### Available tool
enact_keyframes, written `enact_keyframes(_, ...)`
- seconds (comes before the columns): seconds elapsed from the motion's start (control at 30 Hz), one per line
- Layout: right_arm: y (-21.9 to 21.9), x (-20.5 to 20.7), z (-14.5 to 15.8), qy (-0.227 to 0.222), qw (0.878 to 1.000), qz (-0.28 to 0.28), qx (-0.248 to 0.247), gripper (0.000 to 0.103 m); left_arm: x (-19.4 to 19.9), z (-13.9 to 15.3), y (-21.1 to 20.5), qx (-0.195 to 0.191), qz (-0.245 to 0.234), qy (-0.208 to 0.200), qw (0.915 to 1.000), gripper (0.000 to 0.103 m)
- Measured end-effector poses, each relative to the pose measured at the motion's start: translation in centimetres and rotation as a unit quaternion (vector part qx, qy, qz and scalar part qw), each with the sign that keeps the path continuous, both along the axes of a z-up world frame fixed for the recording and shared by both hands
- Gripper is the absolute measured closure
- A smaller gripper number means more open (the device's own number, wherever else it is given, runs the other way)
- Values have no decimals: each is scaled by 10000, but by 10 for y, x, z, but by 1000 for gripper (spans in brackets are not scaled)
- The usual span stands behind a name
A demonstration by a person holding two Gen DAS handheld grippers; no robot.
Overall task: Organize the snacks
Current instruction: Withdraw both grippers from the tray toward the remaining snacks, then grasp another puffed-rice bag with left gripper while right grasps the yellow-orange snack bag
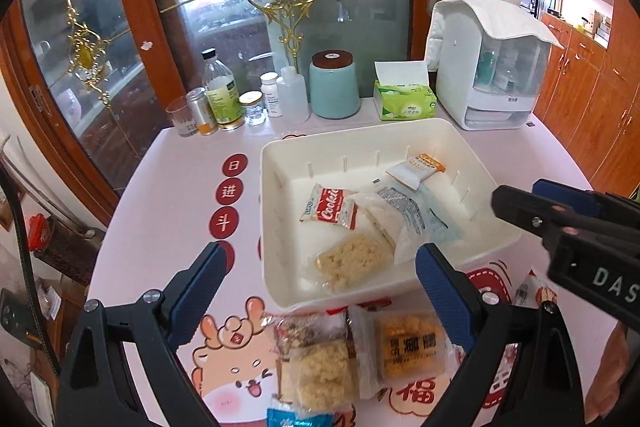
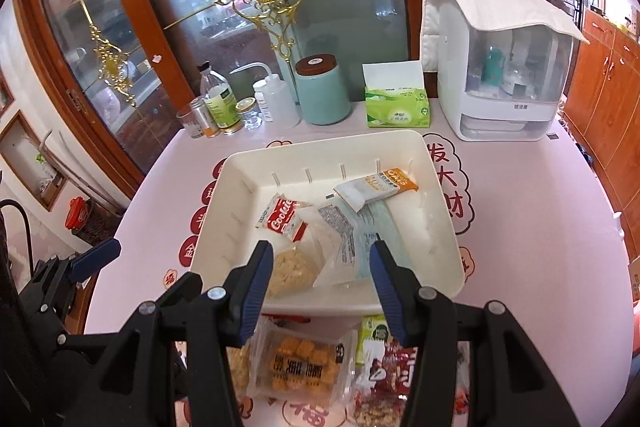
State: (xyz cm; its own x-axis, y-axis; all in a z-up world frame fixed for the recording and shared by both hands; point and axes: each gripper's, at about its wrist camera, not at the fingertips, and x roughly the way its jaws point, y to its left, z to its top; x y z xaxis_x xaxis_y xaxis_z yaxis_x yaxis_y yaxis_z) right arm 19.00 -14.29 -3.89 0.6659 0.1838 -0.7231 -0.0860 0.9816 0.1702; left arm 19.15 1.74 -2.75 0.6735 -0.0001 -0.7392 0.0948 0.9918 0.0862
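Note:
A white bin (image 1: 280,163) (image 2: 320,144) stands mid-table. Inside lie a red cookie pack (image 1: 330,209) (image 2: 284,219), a pale crisp pack (image 1: 352,259) (image 2: 288,271), a clear wrapper with print (image 1: 404,211) (image 2: 344,227) and an orange-and-white bar (image 1: 420,167) (image 2: 380,185). On the table before the bin lie an orange snack pack (image 1: 410,347) (image 2: 304,367), another pale crisp pack (image 1: 320,375), a green pack (image 2: 374,335) and a red pack (image 2: 396,367). My left gripper (image 1: 320,267) hangs open and empty over the bin's near rim. My right gripper (image 2: 322,259) (image 1: 516,193) is open too, holding nothing.
Along the table's back edge stand several bottles and jars (image 1: 220,99), a teal canister (image 1: 334,87) (image 2: 322,91), a green tissue box (image 1: 404,99) (image 2: 398,109) and a white cloth-covered cabinet (image 1: 492,67) (image 2: 504,67). A glass door is behind them. Wooden cupboards are on the right.

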Motion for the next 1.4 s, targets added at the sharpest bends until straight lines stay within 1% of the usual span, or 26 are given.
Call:
enact_keyframes(0.13, -2, -19, 4, -56, 9999, 108, 43, 52, -19, 3, 10, 39, 94, -36, 9999, 8)
enact_keyframes(0.2, -3, -28, 4, -70, 9998, 164, 66, 48, -26, 4, 17, 63, 158, -47, 9998, 8)
enact_keyframes(0.23, -4, -32, 4, -81, 9998, 175, 77, 45, -30, 4, 22, 59, 218, -47, 9997, 8)
enact_keyframes(0.27, -4, -36, 4, -98, 9997, 194, 95, 43, -33, 4, 26, 44, 262, -42, 9996, 8)
enact_keyframes(0.43, -3, -46, -5, 13, 9993, 333, 169, 42, -45, -6, 52, -135, 525, 134, 9984, 8)
enact_keyframes(0.5, -2, -48, -12, 105, 9990, 387, 206, 41, -49, -15, 62, -230, 615, 286, 9974, 8)
enact_keyframes(0.57, -1, -48, -22, 244, 9983, 439, 280, 37, -52, -27, 69, -271, 674, 445, 9964, 8)
enact_keyframes(0.7, 4, -48, -45, 561, 9968, 460, 333, 35, -58, -59, 78, -363, 754, 838, 9930, 8)
enact_keyframes(0.8, 8, -45, -67, 852, 9947, 446, 369, 34, -61, -86, 77, -490, 699, 1154, 9896, 8)
enact_keyframes(0.9, 13, -39, -89, 1203, 9906, 445, 470, 32, -62, -109, 69, -453, 591, 1379, 9876, 8)
enact_keyframes(0.93, 15, -36, -97, 1317, 9891, 435, 488, 29, -61, -116, 66, -437, 548, 1438, 9871, 8)
enact_keyframes(1.07, 21, -28, -123, 1647, 9844, 336, 515, 23, -57, -136, 56, -406, 425, 1579, 9857, 8)
enact_keyframes(1.2, 27, -21, -140, 1812, 9819, 272, 479, 16, -51, -152, 47, -408, 307, 1733, 9835, 8)
enact_keyframes(1.4, 41, -13, -158, 1946, 9800, 264, 330, 9, -38, -168, 41, -351, 255, 1806, 9826, 8)
